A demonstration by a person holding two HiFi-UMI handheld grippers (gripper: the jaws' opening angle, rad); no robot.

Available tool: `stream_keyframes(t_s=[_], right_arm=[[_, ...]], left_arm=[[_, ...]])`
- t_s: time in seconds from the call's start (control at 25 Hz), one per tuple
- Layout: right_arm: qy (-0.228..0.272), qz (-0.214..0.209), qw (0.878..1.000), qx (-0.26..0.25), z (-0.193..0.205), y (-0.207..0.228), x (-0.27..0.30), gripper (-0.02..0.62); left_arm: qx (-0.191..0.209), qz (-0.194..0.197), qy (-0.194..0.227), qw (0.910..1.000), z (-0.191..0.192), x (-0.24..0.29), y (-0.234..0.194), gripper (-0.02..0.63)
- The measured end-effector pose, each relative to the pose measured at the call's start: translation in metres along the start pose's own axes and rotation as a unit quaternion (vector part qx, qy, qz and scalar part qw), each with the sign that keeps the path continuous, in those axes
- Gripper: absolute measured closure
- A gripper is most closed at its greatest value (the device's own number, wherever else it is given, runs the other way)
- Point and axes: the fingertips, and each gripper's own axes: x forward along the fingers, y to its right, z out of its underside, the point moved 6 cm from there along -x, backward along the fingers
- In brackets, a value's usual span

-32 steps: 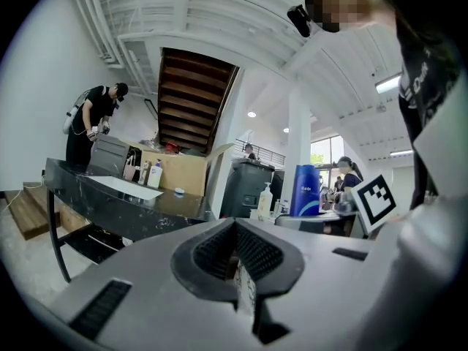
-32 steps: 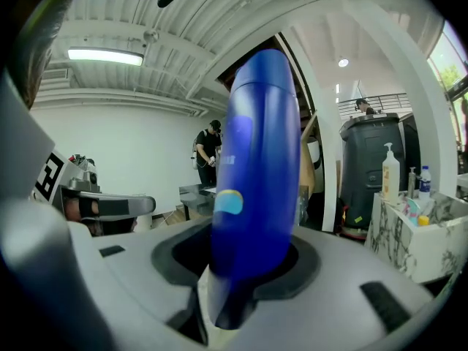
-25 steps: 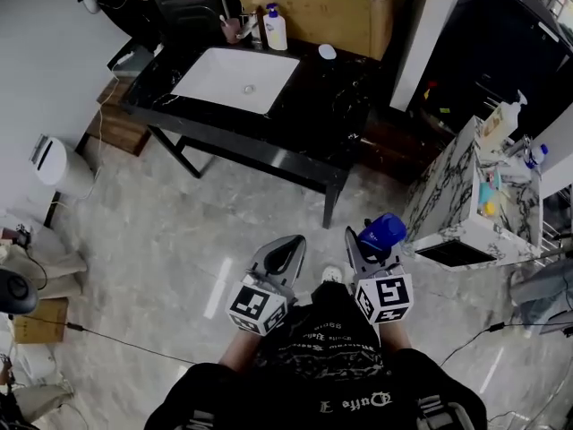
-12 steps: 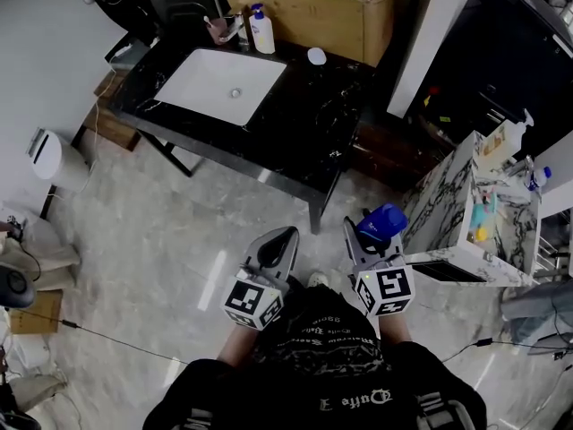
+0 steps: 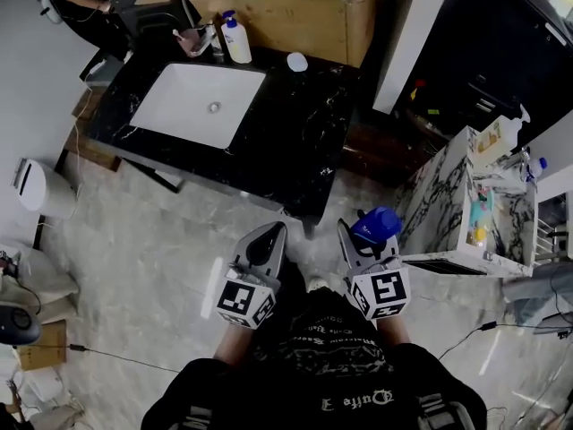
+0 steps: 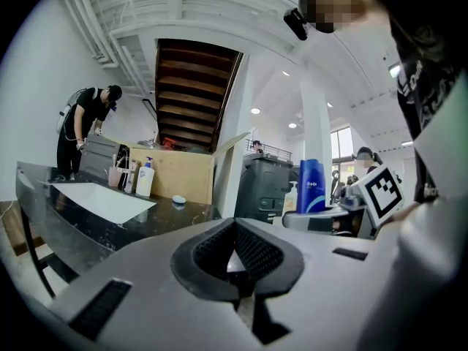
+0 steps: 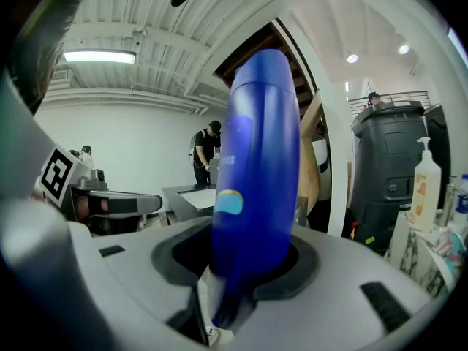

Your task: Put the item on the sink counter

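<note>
A blue bottle point(image 5: 380, 226) stands upright between the jaws of my right gripper point(image 5: 363, 237), which is shut on it. In the right gripper view the blue bottle point(image 7: 257, 167) fills the middle, with the right gripper point(image 7: 241, 273) closed round its lower part. My left gripper point(image 5: 267, 245) hangs beside it at the same height, jaws together and nothing in them. From the left gripper view, that gripper point(image 6: 235, 258) points toward the black sink counter point(image 6: 146, 221). The counter point(image 5: 309, 141), with its white basin point(image 5: 195, 104), lies just ahead of both grippers.
On the counter's back edge stand a white pump bottle point(image 5: 235, 39), a cup point(image 5: 194, 39) and a small white round thing point(image 5: 297, 62). A cardboard box point(image 5: 295, 12) is behind. A marble shelf unit point(image 5: 448, 200) with bottles stands at right. A person point(image 5: 76, 3) works at far left.
Both grippers have moved forward over the floor, with the blue bottle still in the right one. The sink counter now lies much closer, its near corner just ahead of them.
</note>
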Motion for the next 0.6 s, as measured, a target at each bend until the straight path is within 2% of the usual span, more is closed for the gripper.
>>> stream_keyframes(t_s=[0.36, 0.6], right_arm=[[-0.014, 0.037, 0.999, -0.002, -0.026, 0.010, 0.080, 0.436], [-0.005, 0.070, 0.998, 0.006, -0.047, 0.012, 0.137, 0.436]], left_arm=[[0.009, 0.038, 0.009, 0.9992, -0.029, 0.070, -0.077, 0.600], [0.013, 0.072, 0.007, 0.9973, -0.046, 0.110, -0.131, 0.600]])
